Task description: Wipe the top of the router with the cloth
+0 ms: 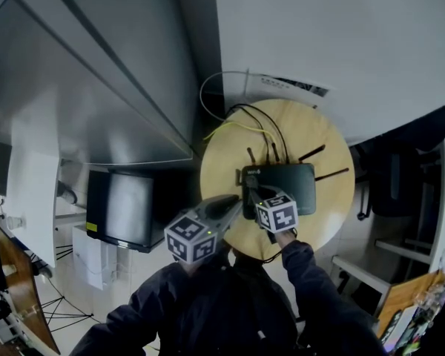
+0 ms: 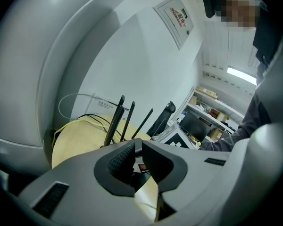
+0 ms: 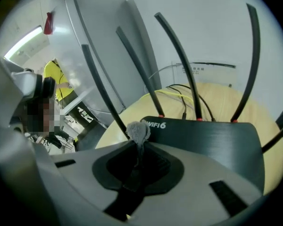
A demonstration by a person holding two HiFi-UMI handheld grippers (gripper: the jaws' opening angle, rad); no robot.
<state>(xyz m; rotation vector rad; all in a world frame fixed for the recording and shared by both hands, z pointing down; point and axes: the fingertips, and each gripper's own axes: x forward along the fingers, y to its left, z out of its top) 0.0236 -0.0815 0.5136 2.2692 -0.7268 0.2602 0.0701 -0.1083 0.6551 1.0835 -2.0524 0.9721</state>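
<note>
The right gripper (image 3: 137, 147) pinches a small grey fabric cloth (image 3: 138, 131) above the near left corner of the flat black four-antenna router (image 3: 212, 140) on the round pale wooden bench (image 1: 230, 147). The left gripper (image 2: 137, 150), jaws pressed together and empty, hovers beside the router's left end.

Round wooden table (image 1: 224, 160), black router (image 1: 289, 178) atop

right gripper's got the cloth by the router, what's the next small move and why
Probably lower the right gripper slightly and draw the cloth rightward across the router top. Its jaws are shut on the grey cloth, whose tuft sits at the corner by the WIFI6 print, with the dark top stretching away to the right. Whether the cloth touches yet is unclear. Keep short of the antennas.
</note>
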